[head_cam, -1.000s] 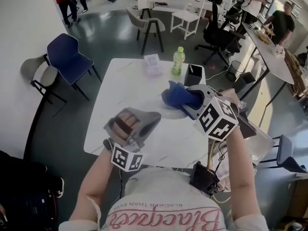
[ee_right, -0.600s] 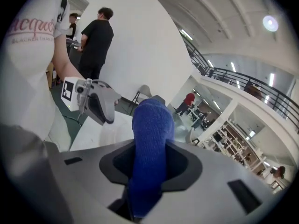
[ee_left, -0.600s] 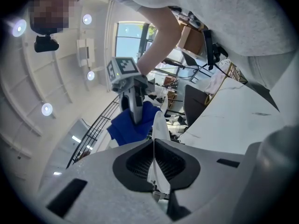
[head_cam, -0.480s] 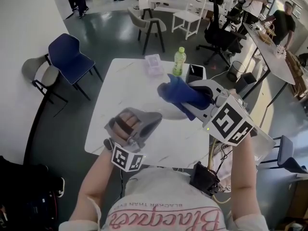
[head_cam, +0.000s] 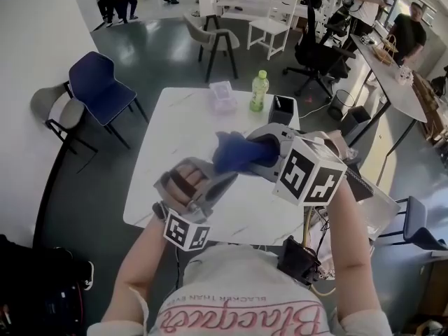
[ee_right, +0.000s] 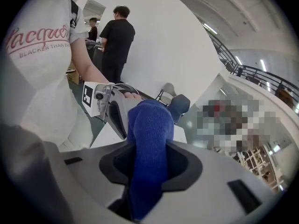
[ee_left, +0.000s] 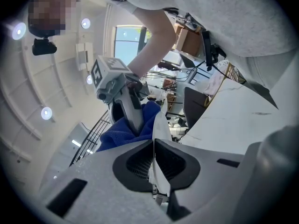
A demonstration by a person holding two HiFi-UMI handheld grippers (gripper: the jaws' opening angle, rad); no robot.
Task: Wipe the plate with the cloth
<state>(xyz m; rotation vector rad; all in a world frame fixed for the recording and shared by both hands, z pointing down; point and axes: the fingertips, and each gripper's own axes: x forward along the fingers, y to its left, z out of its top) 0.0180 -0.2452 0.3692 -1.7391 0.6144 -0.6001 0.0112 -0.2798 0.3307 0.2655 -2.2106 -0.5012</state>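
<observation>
Cloth shifted left against plate; right tool clamps cloth.

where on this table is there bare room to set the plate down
Bare: left half of the table, left of the clear box, down to the near edge. Crowded: the far right edge, with clear box, green bottle and black holder.

A white tabletop holds a green bottle. A clear box sits just to the left of the bottle, and a black box sits just to the right. A blue chair and a grey chair stand on the dark floor beside the tabletop. A person in black stands far back.
</observation>
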